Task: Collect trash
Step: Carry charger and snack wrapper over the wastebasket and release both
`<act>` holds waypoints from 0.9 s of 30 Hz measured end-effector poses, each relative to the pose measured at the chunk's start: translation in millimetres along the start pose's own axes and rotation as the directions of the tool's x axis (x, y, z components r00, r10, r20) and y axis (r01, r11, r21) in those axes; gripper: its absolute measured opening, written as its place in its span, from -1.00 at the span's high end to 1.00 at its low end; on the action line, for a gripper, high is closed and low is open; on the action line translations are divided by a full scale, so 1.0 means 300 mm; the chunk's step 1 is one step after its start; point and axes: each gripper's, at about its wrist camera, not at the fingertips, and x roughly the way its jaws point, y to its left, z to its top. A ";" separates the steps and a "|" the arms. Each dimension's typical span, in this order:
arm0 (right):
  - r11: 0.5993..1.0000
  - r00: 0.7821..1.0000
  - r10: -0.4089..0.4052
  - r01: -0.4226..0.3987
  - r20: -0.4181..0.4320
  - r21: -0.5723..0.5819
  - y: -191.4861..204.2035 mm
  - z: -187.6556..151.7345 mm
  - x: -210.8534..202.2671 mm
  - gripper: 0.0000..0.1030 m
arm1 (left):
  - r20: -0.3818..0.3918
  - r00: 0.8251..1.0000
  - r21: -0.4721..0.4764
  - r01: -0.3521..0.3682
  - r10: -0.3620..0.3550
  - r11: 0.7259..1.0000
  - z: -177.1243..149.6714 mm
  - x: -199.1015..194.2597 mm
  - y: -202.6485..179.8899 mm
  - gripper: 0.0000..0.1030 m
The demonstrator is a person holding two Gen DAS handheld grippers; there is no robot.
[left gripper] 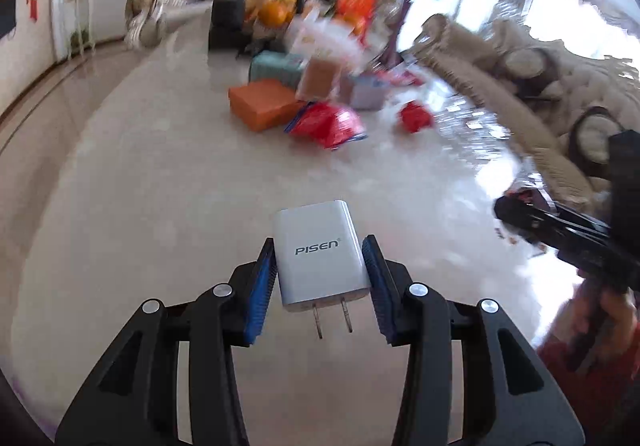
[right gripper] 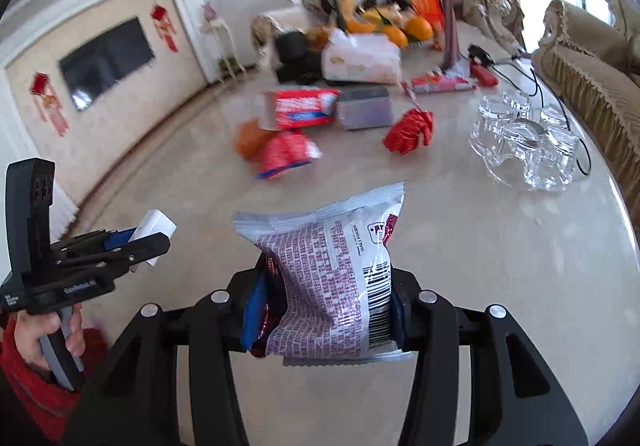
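snack packet (right gripper: 332, 278) | upright, long axis vertical; right claw (right gripper: 326, 298) clamps it

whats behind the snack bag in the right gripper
Behind the snack bag lies bare table, with a crumpled red wrapper further back. The strip of table directly behind the bag is hidden.

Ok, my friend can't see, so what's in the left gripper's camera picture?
The left gripper holds a white PISEN charger above a pale table, prongs pointing at the camera. Farther back lie blurry red wrappers and an orange box.
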 end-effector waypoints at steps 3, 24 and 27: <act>0.998 0.997 0.068 -0.067 0.039 -0.022 0.072 -0.085 -0.143 0.10 | 0.043 0.998 0.061 0.036 -0.038 0.997 -0.102 -0.174 -0.064 0.16; 0.991 0.825 0.065 0.015 -0.561 0.136 0.136 -0.824 0.109 0.10 | -0.674 0.732 0.051 0.184 -0.102 0.982 -0.904 0.235 -0.197 0.16; 0.991 0.820 0.064 0.016 -0.569 0.135 0.144 -0.843 0.119 0.03 | -0.684 0.724 0.066 0.178 -0.085 0.982 -0.920 0.239 -0.205 0.14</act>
